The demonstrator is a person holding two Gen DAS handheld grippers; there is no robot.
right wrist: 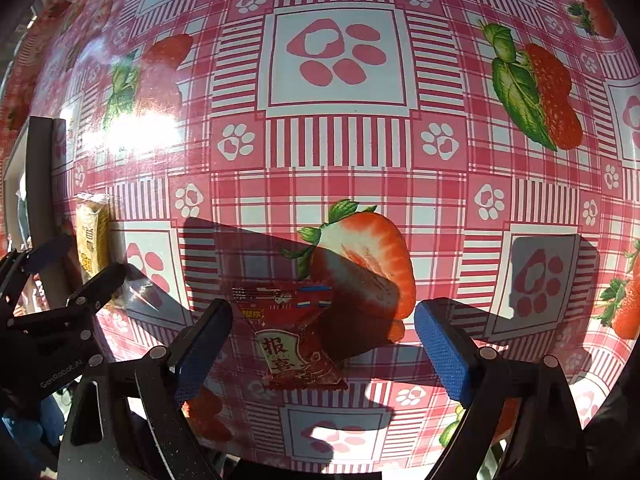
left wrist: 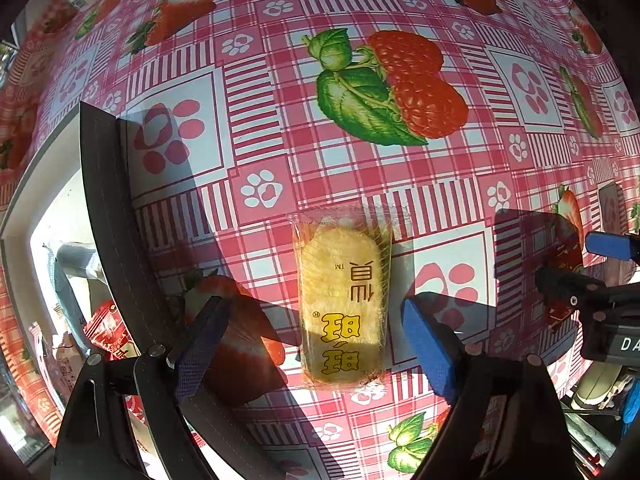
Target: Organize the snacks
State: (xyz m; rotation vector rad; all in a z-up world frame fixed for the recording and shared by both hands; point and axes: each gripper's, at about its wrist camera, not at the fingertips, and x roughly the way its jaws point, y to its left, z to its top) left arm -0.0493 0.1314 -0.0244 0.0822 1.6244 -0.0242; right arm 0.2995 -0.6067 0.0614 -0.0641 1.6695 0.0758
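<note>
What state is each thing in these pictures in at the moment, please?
Left gripper: open, fingers either side of the yellow packet, not touching it.
Right gripper: open, fingers either side of the red packet, not gripping.
Yellow packet: sealed, lying flat on the tablecloth.
Red packet: sealed, lying on the tablecloth, partly in shadow.
Box: open, with snack packets inside.

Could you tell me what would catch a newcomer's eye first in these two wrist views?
The loud pink strawberry-and-paw tablecloth fills both views. On it, a yellow cracker packet lies between the open left gripper fingers, and a red snack packet between the open right gripper fingers.
</note>
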